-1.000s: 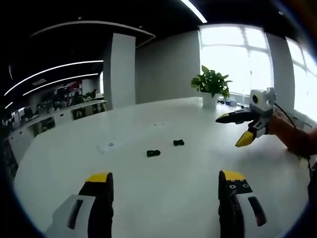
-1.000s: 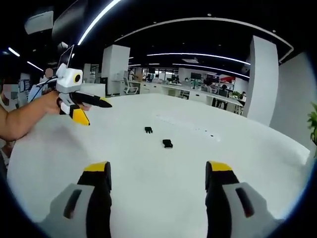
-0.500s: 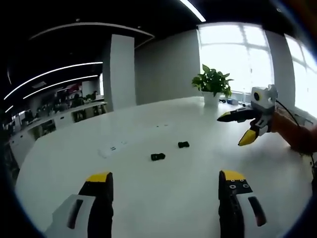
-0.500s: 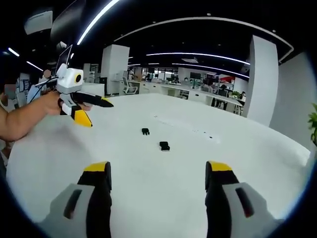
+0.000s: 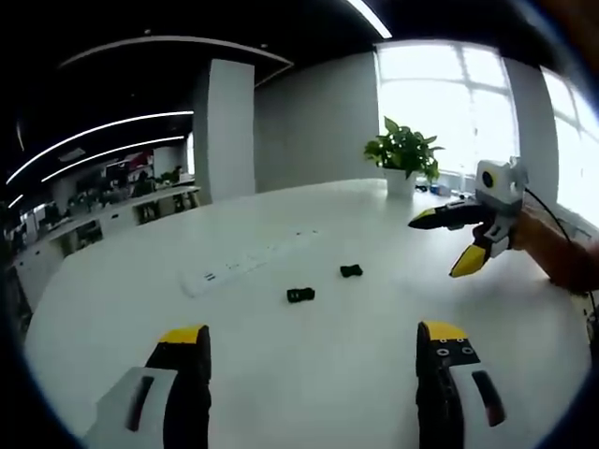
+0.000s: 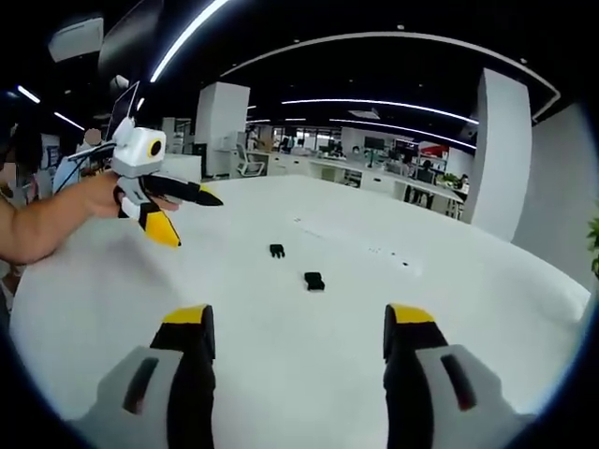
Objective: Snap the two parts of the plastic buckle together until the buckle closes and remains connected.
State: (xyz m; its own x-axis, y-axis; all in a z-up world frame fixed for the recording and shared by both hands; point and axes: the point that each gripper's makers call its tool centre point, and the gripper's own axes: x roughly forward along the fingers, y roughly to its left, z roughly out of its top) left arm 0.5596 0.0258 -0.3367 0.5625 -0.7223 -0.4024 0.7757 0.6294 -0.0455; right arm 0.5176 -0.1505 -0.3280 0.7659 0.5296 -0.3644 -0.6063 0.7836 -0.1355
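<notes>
Two small black buckle parts lie apart on the white table (image 5: 281, 355). In the left gripper view one part (image 5: 300, 295) is nearer and the other part (image 5: 351, 271) sits farther right. The right gripper view shows the same pair, one part (image 6: 314, 281) nearer, the other (image 6: 276, 251) behind it to the left. My left gripper (image 5: 309, 341) hangs open above the table, well short of them; it also appears held in a hand at the left (image 6: 178, 213). My right gripper (image 6: 299, 323) is open and empty too, seen at the right (image 5: 451, 239).
A white power strip (image 5: 248, 267) lies on the table beyond the buckle parts. A potted plant (image 5: 402, 159) stands at the table's far edge by the window. Desks and a pillar (image 6: 491, 154) stand in the office behind. A person's forearm (image 6: 42, 224) reaches in.
Both cameras have shifted slightly; the buckle parts sit a little lower and to the right in the views. Both grippers stay open and the parts have not moved on the table.
</notes>
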